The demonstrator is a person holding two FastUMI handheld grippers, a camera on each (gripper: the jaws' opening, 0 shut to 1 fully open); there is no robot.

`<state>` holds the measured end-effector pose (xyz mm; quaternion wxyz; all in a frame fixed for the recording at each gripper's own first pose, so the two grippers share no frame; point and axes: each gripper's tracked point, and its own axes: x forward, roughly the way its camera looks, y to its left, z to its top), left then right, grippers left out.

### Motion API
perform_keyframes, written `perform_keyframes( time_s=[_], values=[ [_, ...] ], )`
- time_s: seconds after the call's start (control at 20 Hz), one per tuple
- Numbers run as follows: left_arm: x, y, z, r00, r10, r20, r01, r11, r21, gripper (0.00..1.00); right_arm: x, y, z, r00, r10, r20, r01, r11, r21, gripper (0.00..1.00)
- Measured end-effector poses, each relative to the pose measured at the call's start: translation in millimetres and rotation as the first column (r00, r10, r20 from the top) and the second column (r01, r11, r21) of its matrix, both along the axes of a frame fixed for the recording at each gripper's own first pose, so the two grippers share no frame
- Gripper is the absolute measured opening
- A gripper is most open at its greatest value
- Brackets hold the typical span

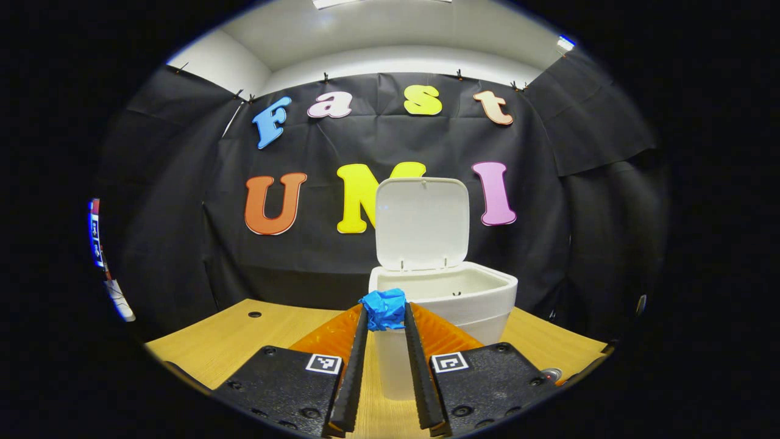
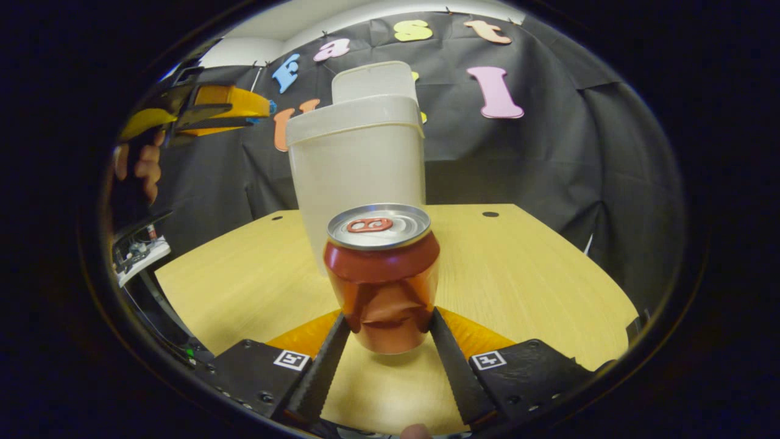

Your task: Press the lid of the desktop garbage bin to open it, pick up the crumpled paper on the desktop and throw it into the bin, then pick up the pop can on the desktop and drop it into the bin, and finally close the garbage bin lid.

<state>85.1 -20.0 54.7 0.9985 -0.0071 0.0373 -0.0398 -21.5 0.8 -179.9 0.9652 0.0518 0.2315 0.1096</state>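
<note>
Held between the fingertips of the left gripper (image 1: 386, 311), which is narrowed onto it from both sides, is the crumpled paper (image 1: 384, 306), raised off the table (image 1: 244, 335). Just beyond it stands the bin (image 1: 448, 305), its lid (image 1: 421, 222) swung upright and open. Ahead of the right gripper (image 2: 390, 329), the dented pop can (image 2: 382, 277) sits upright between its spread fingers; whether they press on it I cannot tell. Behind the can stands the bin (image 2: 359, 171), with the left gripper (image 2: 201, 110) and a hand (image 2: 140, 167) beyond.
</note>
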Motion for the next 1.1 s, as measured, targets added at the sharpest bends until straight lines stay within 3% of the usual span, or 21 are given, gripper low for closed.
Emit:
perform_keyframes(
  time_s=[0.15, 0.2, 0.35, 0.4, 0.45, 0.5, 0.55, 1.0, 1.05, 1.1],
  values=[
    [19, -11, 18, 1.0, -0.017, 0.015, 0.017, 1.0, -0.001, 0.39, -1, -3, 11, 1.0, 0.001, 0.007, -0.002, 1.0, 0.029, 0.81],
    [24, -15, 19, 1.0, -0.023, 0.012, 0.023, 1.0, -0.005, 0.35, -2, -6, 14, 1.0, 0.001, 0.016, -0.001, 1.0, 0.031, 0.81],
    [41, -27, 22, 0.999, -0.046, -0.006, 0.045, 0.999, -0.027, 0.39, -2, -14, 20, 0.999, -0.002, 0.035, 0.001, 0.999, 0.032, 0.81],
    [48, -29, 18, 0.999, -0.048, -0.017, 0.048, 0.998, -0.033, 0.35, -3, -18, 21, 0.999, -0.005, 0.037, 0.003, 0.999, 0.038, 0.81],
    [54, -29, 17, 0.999, -0.045, -0.026, 0.044, 0.998, -0.038, 0.39, -4, -21, 22, 0.999, -0.008, 0.037, 0.007, 0.999, 0.044, 0.81],
    [59, -30, 14, 0.998, -0.041, -0.037, 0.039, 0.998, -0.043, 0.34, -4, -25, 21, 0.999, -0.014, 0.037, 0.012, 0.999, 0.049, 0.81],
    [64, -30, 12, 0.998, -0.037, -0.045, 0.035, 0.998, -0.049, 0.39, -4, -28, 21, 0.999, -0.021, 0.036, 0.019, 0.998, 0.053, 0.81],
    [91, -27, -10, 0.994, -0.022, -0.103, 0.018, 0.999, -0.035, 0.47, 0, -37, 16, 0.999, -0.045, 0.025, 0.043, 0.996, 0.073, 0.81],
    [93, -29, -12, 0.994, -0.028, -0.109, 0.024, 0.999, -0.037, 0.5, -1, -37, 16, 0.999, -0.044, 0.025, 0.043, 0.996, 0.073, 0.81],
    [93, -31, -14, 0.993, -0.035, -0.115, 0.03, 0.999, -0.041, 0.6, 0, -37, 16, 0.999, -0.045, 0.026, 0.044, 0.997, 0.069, 0.81]
  ],
)
